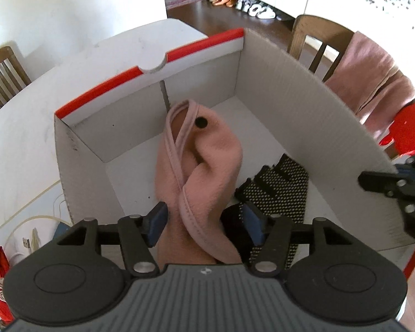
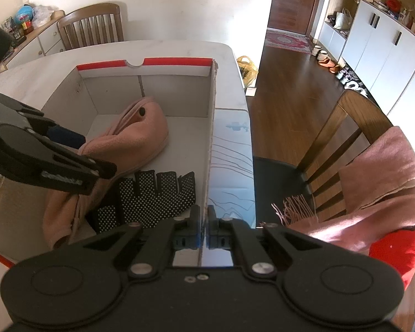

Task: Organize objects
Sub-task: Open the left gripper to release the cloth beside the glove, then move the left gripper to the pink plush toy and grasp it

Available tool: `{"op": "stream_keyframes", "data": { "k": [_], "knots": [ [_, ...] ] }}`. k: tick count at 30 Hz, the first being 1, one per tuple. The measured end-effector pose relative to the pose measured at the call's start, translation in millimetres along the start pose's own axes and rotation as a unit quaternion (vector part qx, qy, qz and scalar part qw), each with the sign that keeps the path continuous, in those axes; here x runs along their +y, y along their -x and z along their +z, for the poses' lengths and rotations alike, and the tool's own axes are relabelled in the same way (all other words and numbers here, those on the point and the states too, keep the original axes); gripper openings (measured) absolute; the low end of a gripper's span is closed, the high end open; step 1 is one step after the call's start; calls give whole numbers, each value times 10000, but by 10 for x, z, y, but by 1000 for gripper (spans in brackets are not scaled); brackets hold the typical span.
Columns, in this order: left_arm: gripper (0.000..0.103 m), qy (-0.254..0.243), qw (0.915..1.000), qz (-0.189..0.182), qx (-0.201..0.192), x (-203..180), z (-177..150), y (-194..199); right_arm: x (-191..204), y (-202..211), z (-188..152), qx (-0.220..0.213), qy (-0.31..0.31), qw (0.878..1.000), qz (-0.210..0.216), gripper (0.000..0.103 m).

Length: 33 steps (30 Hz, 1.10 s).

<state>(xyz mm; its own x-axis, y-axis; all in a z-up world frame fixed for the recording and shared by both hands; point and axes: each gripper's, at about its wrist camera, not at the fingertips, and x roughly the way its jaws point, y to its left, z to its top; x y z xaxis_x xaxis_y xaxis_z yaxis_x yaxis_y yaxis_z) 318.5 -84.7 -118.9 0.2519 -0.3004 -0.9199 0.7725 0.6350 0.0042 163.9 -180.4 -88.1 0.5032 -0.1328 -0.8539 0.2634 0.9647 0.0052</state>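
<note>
A white cardboard box with a red rim stands open on the table. Inside lies a pink fleece piece with a black button, its near end rising between the jaws of my left gripper. Those jaws stand apart, with a gap beside the right pad, so the gripper is open. A black glove with white dots lies flat on the box floor beside the fleece. My right gripper is shut on the top edge of the box's right wall.
The box sits on a white table whose right edge drops to a wooden floor. A chair draped with a pink scarf stands to the right, another chair at the far side. A white cable and plug lie left of the box.
</note>
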Motion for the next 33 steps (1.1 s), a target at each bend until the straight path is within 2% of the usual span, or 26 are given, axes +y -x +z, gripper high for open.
{"op": "stream_keyframes", "data": {
  "k": [11,16,23,26,31,33],
  "knots": [
    [60,316,9967,-499,-551,84,-63,534,21,-7,2,11,71,10000,-45,3],
    [64,478,9930,-711,-811,168,-195,815,33,-15,8,22,90,9999,-73,3],
    [69,728,9896,-696,-1028,379,-436,1066,54,-8,13,17,117,9999,-117,3],
    [76,872,9882,-659,-1069,497,-541,1139,77,-12,13,14,125,9998,-154,3],
    [79,1084,9864,-496,-1127,671,-729,1220,104,-12,8,16,154,9998,-158,3],
    [83,1191,9852,-431,-1152,746,-799,1242,96,-10,8,19,120,9998,-152,3]
  ]
}}
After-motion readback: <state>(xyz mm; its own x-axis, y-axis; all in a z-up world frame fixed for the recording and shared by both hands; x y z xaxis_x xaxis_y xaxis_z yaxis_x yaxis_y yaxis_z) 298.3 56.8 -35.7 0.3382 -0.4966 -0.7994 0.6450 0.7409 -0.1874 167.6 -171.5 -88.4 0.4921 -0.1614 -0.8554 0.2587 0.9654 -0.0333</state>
